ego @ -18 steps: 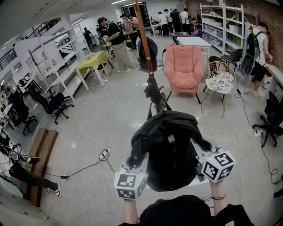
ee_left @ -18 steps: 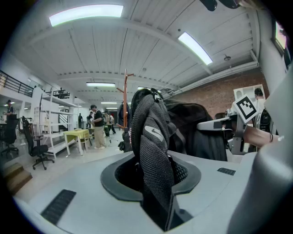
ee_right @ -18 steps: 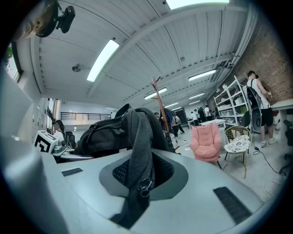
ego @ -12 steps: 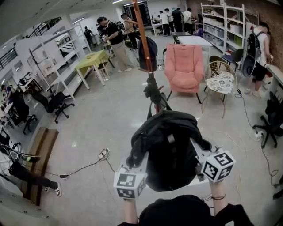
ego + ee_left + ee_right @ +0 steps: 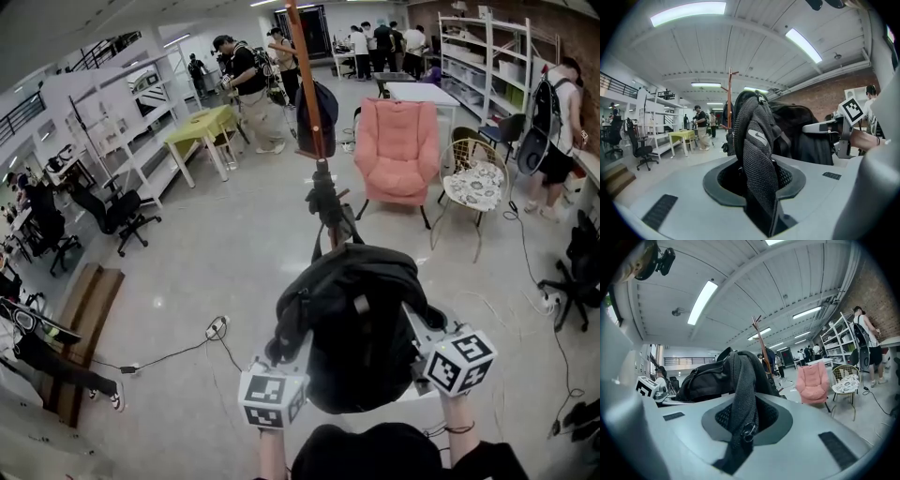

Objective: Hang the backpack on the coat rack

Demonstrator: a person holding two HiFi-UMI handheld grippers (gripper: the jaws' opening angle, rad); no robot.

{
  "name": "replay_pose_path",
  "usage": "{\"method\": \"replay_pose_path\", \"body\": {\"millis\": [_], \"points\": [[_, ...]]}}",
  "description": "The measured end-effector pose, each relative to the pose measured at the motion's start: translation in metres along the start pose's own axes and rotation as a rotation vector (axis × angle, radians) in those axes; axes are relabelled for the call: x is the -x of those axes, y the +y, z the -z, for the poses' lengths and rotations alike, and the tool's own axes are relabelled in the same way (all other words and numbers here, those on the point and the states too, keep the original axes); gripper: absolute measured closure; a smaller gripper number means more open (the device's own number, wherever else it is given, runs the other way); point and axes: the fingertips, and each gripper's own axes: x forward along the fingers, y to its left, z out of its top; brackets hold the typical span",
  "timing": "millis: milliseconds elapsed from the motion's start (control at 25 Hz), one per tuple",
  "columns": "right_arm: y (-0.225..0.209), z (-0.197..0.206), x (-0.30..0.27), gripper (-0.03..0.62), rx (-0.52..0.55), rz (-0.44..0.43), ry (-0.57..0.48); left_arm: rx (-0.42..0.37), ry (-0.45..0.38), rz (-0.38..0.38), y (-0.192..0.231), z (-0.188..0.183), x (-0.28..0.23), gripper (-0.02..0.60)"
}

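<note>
A rounded black fabric backpack (image 5: pixel 356 328) is held up above the glossy pale grey floor (image 5: pixel 206 272), nearer than the slim orange-brown wooden coat rack pole (image 5: pixel 307 89). The left gripper's (image 5: pixel 757 187) jaws are closed on a padded black mesh shoulder strap (image 5: pixel 754 140). The right gripper's (image 5: pixel 743 425) jaws are pinched nearly together on a thinner knitted strap with a metal ring (image 5: pixel 740 394). A plush pink armchair (image 5: pixel 398 145) and white open shelving (image 5: pixel 487 56) are seen beyond, under a ribbed white ceiling (image 5: pixel 754 287).
</note>
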Motion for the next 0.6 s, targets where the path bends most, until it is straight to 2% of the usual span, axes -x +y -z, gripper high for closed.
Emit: {"method": "replay_pose_path", "body": {"millis": [360, 600], "points": [[-0.032, 0.003, -0.028, 0.551, -0.037, -0.022, 0.037, 0.016, 0.038, -0.013, 0.001, 0.006, -0.036, 0.449], [-0.038, 0.009, -0.063, 0.553, -0.051, -0.020, 0.071, 0.045, 0.066, -0.004, 0.027, 0.013, -0.062, 0.449]]}}
